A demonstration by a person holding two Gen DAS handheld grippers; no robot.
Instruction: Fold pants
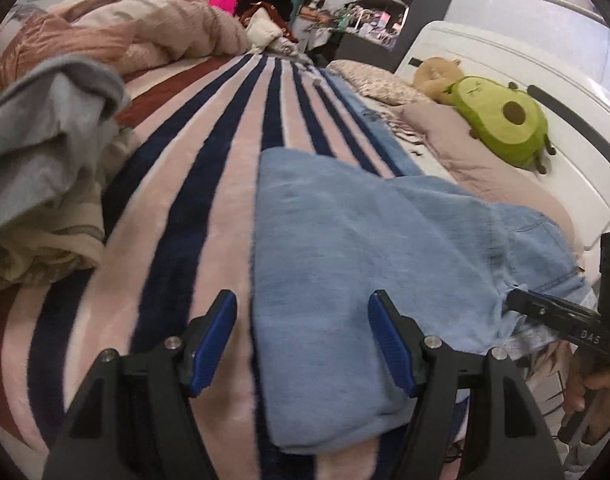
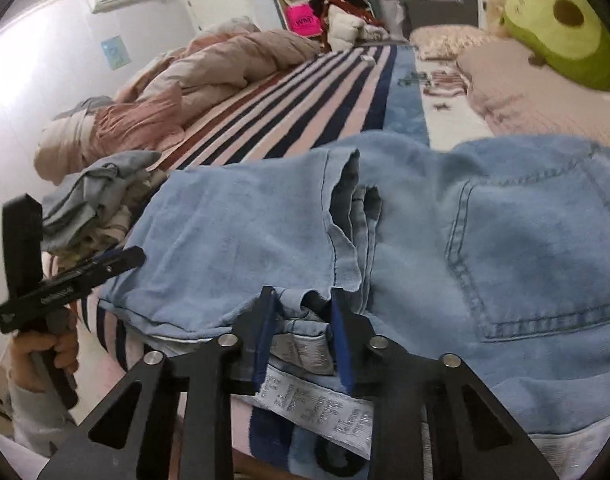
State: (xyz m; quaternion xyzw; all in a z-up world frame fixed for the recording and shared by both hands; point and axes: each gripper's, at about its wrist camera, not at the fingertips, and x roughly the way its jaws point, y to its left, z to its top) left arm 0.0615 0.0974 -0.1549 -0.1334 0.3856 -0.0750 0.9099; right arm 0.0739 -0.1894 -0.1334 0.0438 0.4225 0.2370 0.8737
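Note:
Light blue denim pants (image 1: pixel 357 256) lie folded on a striped blanket (image 1: pixel 201 184) on the bed. My left gripper (image 1: pixel 303 340) is open, its blue pads straddling the left folded edge of the pants, low over the blanket. In the right wrist view the pants (image 2: pixel 445 240) show a back pocket and the leg hems laid near the waistband. My right gripper (image 2: pixel 303 332) has its jaws partly closed around the waistband edge beside a white care label (image 2: pixel 317 408). The right gripper also shows in the left wrist view (image 1: pixel 553 316), and the left gripper shows in the right wrist view (image 2: pixel 77 276).
A heap of grey and beige clothes (image 1: pixel 45 152) lies to the left on the blanket. A pink duvet (image 1: pixel 145 36) is bunched at the far side. A green avocado plush (image 1: pixel 501 120) and pillows rest against the white headboard (image 1: pixel 537 80) at the right.

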